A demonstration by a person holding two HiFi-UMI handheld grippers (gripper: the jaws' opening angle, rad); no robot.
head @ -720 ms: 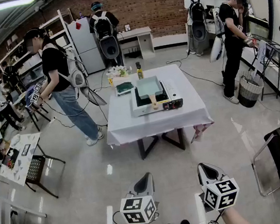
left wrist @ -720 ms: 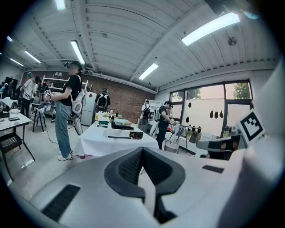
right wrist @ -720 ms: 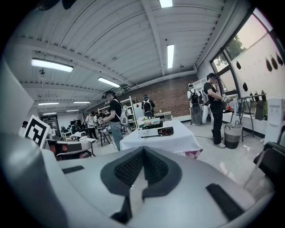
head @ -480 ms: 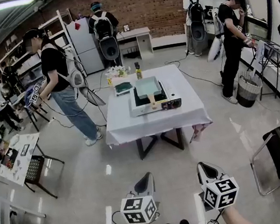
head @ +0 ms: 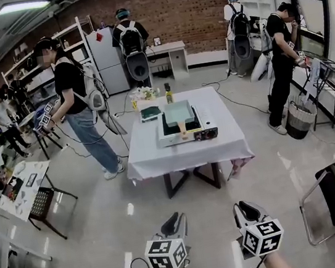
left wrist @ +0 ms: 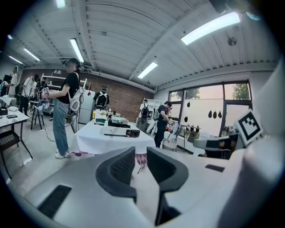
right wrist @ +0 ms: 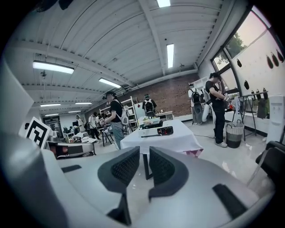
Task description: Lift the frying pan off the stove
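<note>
The worktop [head: 158, 156] has drawn slightly nearer, yet the frying pan [head: 178, 108] sits on the stove [head: 187, 135], far ahead. The left tongs [head: 173, 220] and right tongs [head: 243, 208] are all but closed and empty, so the approach looks unfinished.

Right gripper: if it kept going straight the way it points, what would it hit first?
Nothing close. The right gripper aims slightly downward over the floor toward the white-clothed table, so it would probably meet the floor short of the table's legs, though depth is hard to judge.
</note>
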